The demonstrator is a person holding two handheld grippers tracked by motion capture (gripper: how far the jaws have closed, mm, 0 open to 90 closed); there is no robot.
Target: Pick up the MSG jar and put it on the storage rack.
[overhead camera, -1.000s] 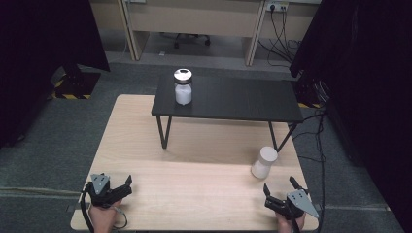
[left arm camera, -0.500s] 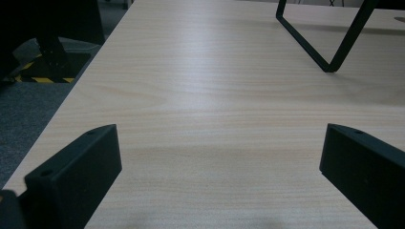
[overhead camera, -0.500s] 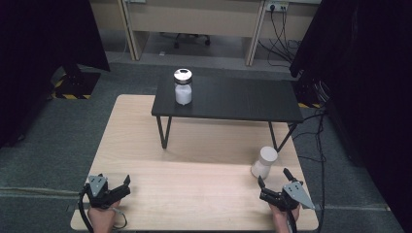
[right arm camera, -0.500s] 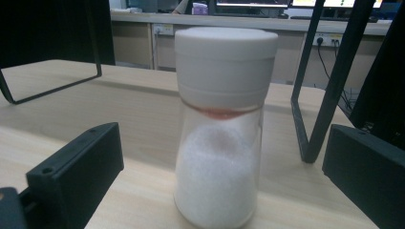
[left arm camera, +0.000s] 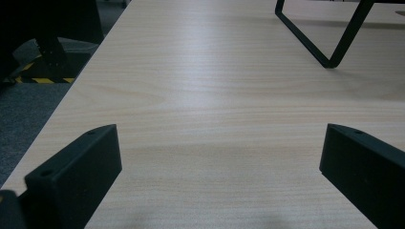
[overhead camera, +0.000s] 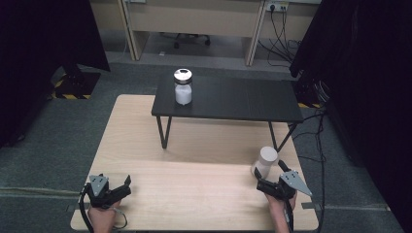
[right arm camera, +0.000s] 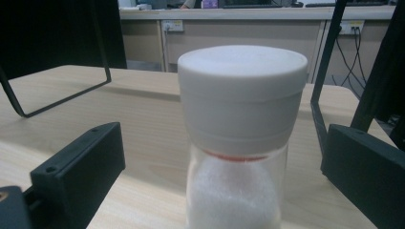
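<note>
A: Right gripper (overhead camera: pixel 270 176) is closing in on the white-capped jar (overhead camera: pixel 266 161) near the table's (overhead camera: pixel 145 145) right edge, jaws spread wide either side of it, nothing gripped yet.

B: Yep, in the right gripper view the jar (right arm camera: pixel 241 138) sits between the jaws, upright, white powder inside, no contact that we can see.

A: So we'd say it's early: approach nearly done, grasp and whatever comes after still to go. Left gripper (overhead camera: pixel 119 187)?

B: Resting by the near left corner, jaws apart, empty; bare wood ahead of it.

A: Surface is pale wood, w/ a low black bench (overhead camera: pixel 233 99) across the far edge, a second jar (overhead camera: pixel 183 87) on its left end.

B: Room: grey carpet, black curtains both sides, cables & sockets at the back wall.
</note>
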